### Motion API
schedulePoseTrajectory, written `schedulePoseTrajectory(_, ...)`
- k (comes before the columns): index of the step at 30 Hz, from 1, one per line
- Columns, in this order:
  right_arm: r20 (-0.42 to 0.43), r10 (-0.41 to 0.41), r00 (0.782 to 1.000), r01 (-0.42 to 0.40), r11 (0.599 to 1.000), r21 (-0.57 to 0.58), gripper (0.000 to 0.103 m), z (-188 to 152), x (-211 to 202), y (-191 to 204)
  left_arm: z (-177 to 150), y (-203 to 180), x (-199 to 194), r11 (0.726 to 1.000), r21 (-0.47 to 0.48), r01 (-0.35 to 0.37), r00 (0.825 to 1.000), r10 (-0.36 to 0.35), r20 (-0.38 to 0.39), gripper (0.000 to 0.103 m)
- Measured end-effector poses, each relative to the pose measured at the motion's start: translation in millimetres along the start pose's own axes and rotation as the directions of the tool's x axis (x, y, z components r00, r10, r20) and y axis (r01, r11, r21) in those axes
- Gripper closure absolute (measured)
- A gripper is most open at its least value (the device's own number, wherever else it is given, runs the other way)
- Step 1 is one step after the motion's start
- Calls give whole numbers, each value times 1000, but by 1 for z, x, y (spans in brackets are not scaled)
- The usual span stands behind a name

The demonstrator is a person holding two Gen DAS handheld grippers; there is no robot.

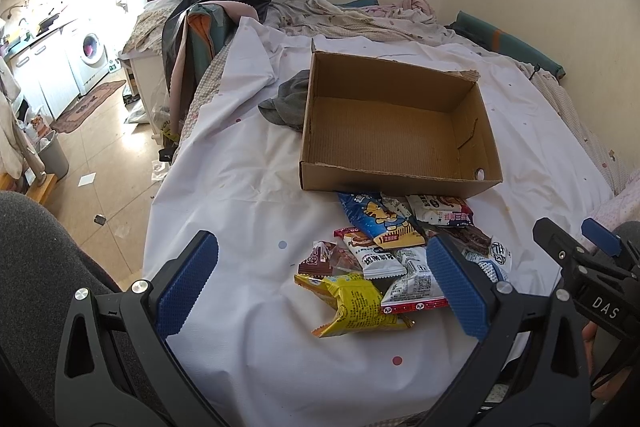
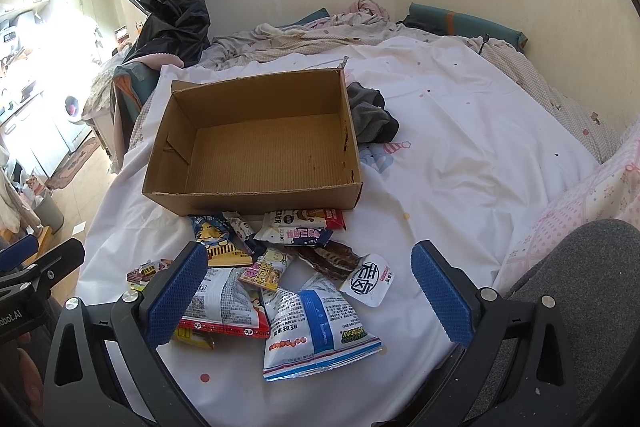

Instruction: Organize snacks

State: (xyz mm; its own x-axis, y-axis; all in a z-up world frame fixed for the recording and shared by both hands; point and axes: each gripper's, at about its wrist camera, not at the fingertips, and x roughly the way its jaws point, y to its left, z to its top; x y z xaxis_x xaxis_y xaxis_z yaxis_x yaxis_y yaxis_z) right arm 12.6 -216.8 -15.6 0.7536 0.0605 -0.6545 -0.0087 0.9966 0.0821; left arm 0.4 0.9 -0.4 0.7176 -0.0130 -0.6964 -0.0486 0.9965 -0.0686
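Snacks in crinkly foil and plastic wrappers are lying in a loose heap on the white dotted bedsheet [image 1: 248, 163], just ahead of both sets of fingers and just short of the open brown cardboard box [image 2: 256, 143], which is sitting empty beyond them. Between the right gripper [image 2: 308, 291] fingers a white-and-blue puffed pouch [image 2: 316, 331] is resting nearest, with a white-and-red pouch [image 2: 224, 311] partly tucked behind the left-hand blue pad and a small round-cornered white cup with a peel lid [image 2: 370, 279] lying towards the right-hand pad. The right gripper is standing wide apart and holding nothing. The left gripper [image 1: 320, 283] is likewise spread wide and empty, with a yellow crumpled packet [image 1: 352, 303] lying between its fingers and a blue packet with a cartoon cat [image 1: 380, 223] farther ahead, touching the box's near wall. These packets are looking light, soft and air-filled, so they are likely to slip or squash under a hard squeeze; taking each by a flat sealed end or across its narrow middle seems the safer hold, and the brittle contents may be crushing if pinched at the belly. A grey crumpled cloth [image 2: 372, 115] is lying against the box's far side, well apart from the heap, and grey-clad knees are showing at the outer edges of both views.
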Motion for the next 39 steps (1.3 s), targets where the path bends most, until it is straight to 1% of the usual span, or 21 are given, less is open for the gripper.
schedulePoseTrajectory(12, -13, 0, 1000, 0, 1000, 8, 0, -1, 3, -1, 1, -1, 0, 1000, 4, 0, 1000, 0, -2, 0)
schedulePoseTrajectory(16, -29, 15, 999, -15, 1000, 17, 0, 1, 4, -3, 1, -1, 0, 1000, 2, 0, 1000, 0, -1, 0)
schedulePoseTrajectory(18, -62, 58, 996, -54, 997, 53, 0, 6, 6, -10, 1, -1, 1, 1000, 3, -2, 1000, 2, -3, 0)
schedulePoseTrajectory(19, -94, 90, 991, -81, 992, 97, 0, 10, 9, -18, 0, -1, 2, 1000, 2, -3, 1000, 3, -7, 0)
schedulePoseTrajectory(21, -150, 136, 979, -106, 976, 191, 0, 18, 17, -33, -1, 0, 4, 1000, -7, -3, 1000, 3, -16, 0)
schedulePoseTrajectory(22, -187, 172, 967, -122, 960, 251, 0, 21, 24, -44, -1, 0, 5, 1000, -14, -1, 1000, 1, -18, 0)
schedulePoseTrajectory(23, -213, 186, 959, -125, 954, 273, 0, 22, 29, -47, -1, 1, 5, 1000, -25, 2, 1000, -2, -19, 0)
schedulePoseTrajectory(24, -256, 198, 946, -118, 948, 295, 0, 21, 37, -51, -1, 3, 6, 999, -32, 5, 1000, -5, -22, 0)
schedulePoseTrajectory(26, -359, 216, 908, -96, 941, 323, 0, 16, 54, -55, -1, 4, 8, 999, -41, 8, 1000, -9, -28, 0)
schedulePoseTrajectory(28, -442, 234, 866, -80, 937, 339, 0, 6, 69, -54, -1, 5, 10, 999, -48, 12, 999, -13, -35, 0)
schedulePoseTrajectory(29, -468, 235, 852, -75, 939, 336, 0, 0, 75, -54, -2, 6, 11, 999, -52, 13, 999, -15, -39, 0)
schedulePoseTrajectory(31, -530, 233, 815, -56, 943, 328, 0, -10, 90, -53, 0, 8, 12, 998, -57, 15, 999, -18, -46, 0)
schedulePoseTrajectory(32, -550, 233, 802, -43, 941, 336, 4, -15, 97, -54, -1, 9, 12, 998, -61, 15, 999, -18, -50, 0)
schedulePoseTrajectory(33, -565, 231, 792, -30, 939, 342, 11, -19, 103, -57, 0, 10, 12, 998, -65, 15, 998, -18, -52, 0)
schedulePoseTrajectory(34, -587, 231, 776, -12, 936, 352, 14, -23, 110, -59, 0, 11, 12, 997, -71, 15, 998, -19, -55, 0)
schedulePoseTrajectory(35, -599, 236, 765, -5, 933, 360, 18, -26, 116, -61, 0, 12, 13, 997, -78, 17, 998, -21, -59, 0)
schedulePoseTrajectory(36, -614, 246, 750, -2, 929, 370, 18, -29, 122, -61, 0, 14, 13, 996, -84, 18, 998, -23, -62, 0)
schedulePoseTrajectory(39, -636, 271, 722, -24, 929, 369, 18, -31, 128, -56, 0, 15, 15, 995, -97, 16, 997, -23, -72, 0)
